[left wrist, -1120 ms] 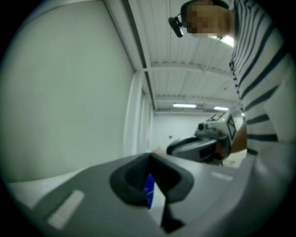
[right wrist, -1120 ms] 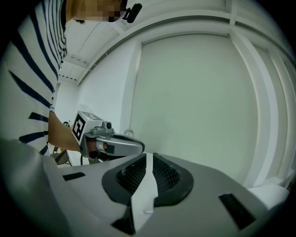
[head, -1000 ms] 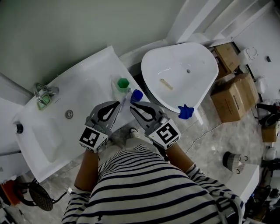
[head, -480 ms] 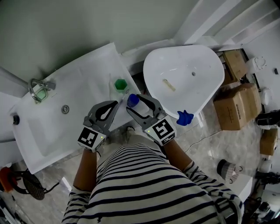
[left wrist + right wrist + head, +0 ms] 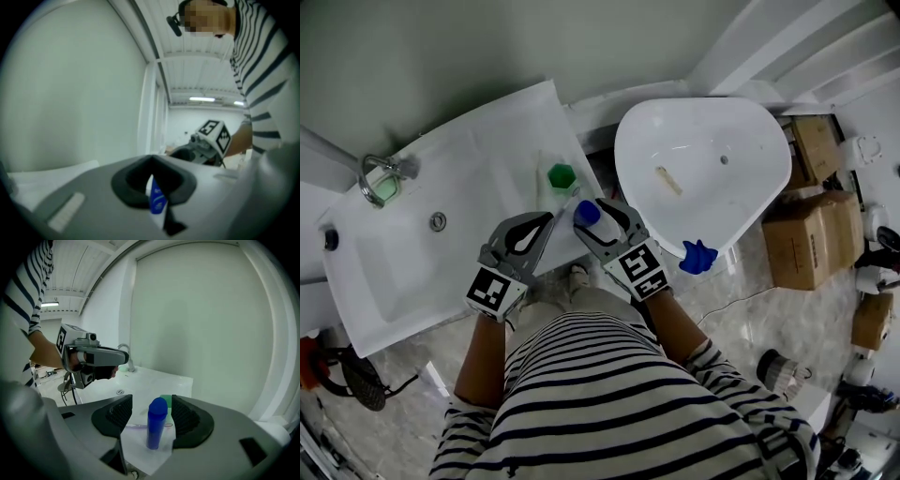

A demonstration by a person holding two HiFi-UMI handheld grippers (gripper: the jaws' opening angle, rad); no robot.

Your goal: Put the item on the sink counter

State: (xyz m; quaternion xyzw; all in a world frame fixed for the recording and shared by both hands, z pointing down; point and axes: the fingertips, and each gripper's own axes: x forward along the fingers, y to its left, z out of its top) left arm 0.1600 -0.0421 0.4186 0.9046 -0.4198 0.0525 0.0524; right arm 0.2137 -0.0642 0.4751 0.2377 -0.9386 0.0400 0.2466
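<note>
Already on counter (image 5: 492, 173): blue bottle (image 5: 587, 214)

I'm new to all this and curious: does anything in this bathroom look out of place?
Yes. A second white basin stands beside the sink counter, next to cardboard boxes, with a stick lying in it and a blue thing at its rim. Nothing looks spilled.

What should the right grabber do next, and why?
Probably pull the right gripper straight back. Its jaws have just been opening, and the blue bottle stands upright between them on the sink counter, touching neither jaw, so it looks let go.
</note>
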